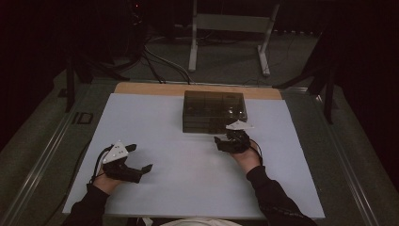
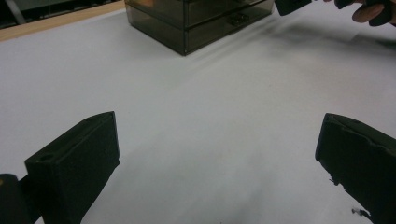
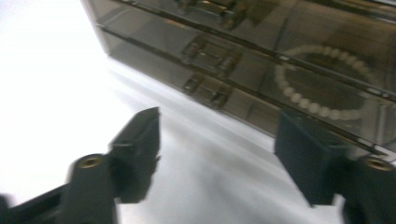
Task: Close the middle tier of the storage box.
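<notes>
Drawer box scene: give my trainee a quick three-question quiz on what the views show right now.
1. True or false: the right gripper clamps a handle of the drawer box.
2. What lies inside the drawer box? A) a bead bracelet B) a spoon C) batteries
3. Which gripper is nearer the drawer box?

Key:
1. False; its jaws stand open, nothing between them.
2. A, the bead bracelet.
3. The right one; the left gripper is open over the white mat.
</notes>
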Motion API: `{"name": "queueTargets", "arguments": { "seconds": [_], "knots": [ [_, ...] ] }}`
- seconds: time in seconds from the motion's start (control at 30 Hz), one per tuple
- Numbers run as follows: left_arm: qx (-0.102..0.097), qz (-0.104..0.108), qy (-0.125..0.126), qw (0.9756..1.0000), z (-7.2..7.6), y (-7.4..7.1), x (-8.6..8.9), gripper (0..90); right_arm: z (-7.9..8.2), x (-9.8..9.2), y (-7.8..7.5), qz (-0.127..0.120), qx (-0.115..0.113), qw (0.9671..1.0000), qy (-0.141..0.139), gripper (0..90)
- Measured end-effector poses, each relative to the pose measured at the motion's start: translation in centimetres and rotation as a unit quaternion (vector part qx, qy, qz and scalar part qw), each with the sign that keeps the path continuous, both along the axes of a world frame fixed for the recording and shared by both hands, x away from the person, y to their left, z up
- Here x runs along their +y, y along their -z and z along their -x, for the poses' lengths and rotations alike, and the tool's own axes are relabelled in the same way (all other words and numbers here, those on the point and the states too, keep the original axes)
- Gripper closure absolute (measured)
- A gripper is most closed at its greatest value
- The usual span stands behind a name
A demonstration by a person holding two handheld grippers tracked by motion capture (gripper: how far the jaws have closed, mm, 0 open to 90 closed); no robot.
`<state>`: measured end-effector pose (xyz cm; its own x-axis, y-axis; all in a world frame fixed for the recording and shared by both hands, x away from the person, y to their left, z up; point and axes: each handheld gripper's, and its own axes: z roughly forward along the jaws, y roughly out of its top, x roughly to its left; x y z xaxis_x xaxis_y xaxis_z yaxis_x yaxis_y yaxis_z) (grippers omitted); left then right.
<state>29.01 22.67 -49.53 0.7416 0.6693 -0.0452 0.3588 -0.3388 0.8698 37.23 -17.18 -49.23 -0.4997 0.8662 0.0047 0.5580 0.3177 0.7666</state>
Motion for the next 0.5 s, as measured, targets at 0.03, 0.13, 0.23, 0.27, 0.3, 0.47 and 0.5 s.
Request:
{"name": "queueTargets", "arguments": {
  "seconds": [0.03,0.13,0.23,0.27,0.3,0.47,0.5],
  "knots": [
    [-0.001,-0.001,0.0,1.0,0.0,0.0,0.0,1.0,0.0,0.0,0.0,-0.004,0.003,1.0,-0.006,26.2],
    [0.0,-0.001,0.0,1.0,0.0,0.0,0.0,1.0,0.1,-0.1,-0.2,-0.013,0.009,0.9997,-0.017,13.5],
    [-0.001,-0.001,0.0,1.0,0.0,-0.1,0.1,1.0,0.0,-0.2,-0.4,-0.021,0.015,0.9993,-0.028,4.0],
    [-0.002,-0.001,-0.001,1.0,0.1,-0.1,0.1,1.0,-0.1,-0.3,-0.4,-0.024,0.016,0.9989,-0.036,3.8],
    [-0.001,-0.002,-0.001,1.0,0.1,0.0,0.1,1.0,0.0,-0.3,-0.5,-0.025,0.013,0.9989,-0.038,3.4],
    [0.0,-0.004,-0.002,1.0,0.1,0.0,0.1,1.0,0.0,-0.3,-1.2,-0.035,0.003,0.9979,-0.054,2.4],
    [0.0,-0.003,-0.002,1.0,0.2,0.0,0.2,1.0,0.1,-0.3,-1.3,-0.032,-0.001,0.998,-0.055,2.4]
  ]
}}
